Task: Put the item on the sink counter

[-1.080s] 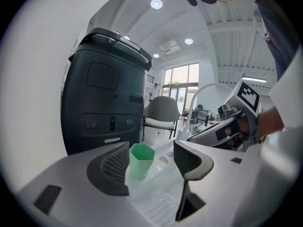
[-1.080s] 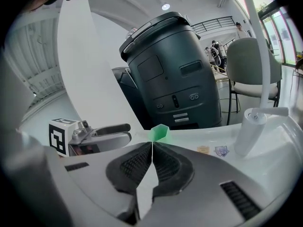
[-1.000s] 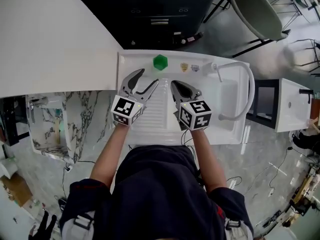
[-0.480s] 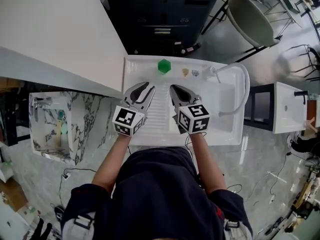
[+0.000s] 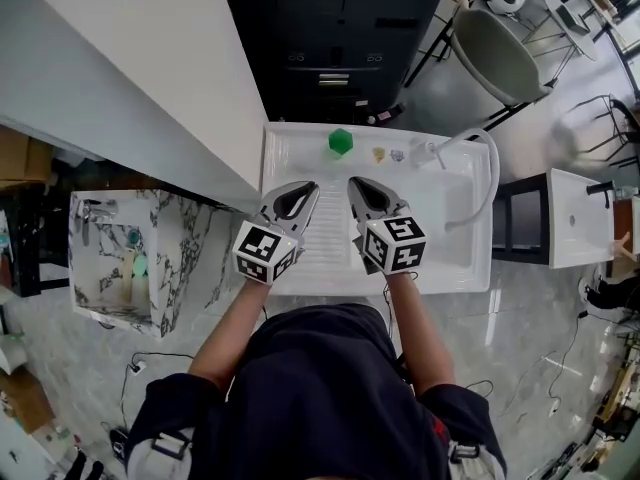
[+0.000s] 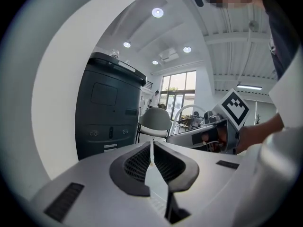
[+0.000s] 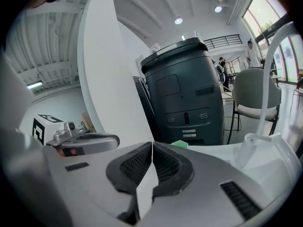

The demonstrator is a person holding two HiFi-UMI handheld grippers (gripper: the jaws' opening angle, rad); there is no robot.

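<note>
Green item (image 5: 340, 141) sits on the tabletop (image 5: 290, 148), upper centre — left claw (image 5: 305, 190), just closed, and right claw (image 5: 358, 188) clench nothing; withdraw without nudging it.

Just been closing the left gripper (image 5: 310, 190): from spread wide, through half shut, to pads (image 6: 140, 163) meeting with nothing between; drawn back from the green block (image 5: 340, 141) toward the body, farther off it than a second ago; likewise pulled back the right gripper (image 5: 353, 183) along the white sink unit (image 5: 470, 268); shifted the head view too, with sink unit and block now farther right and lower in frame.
</note>
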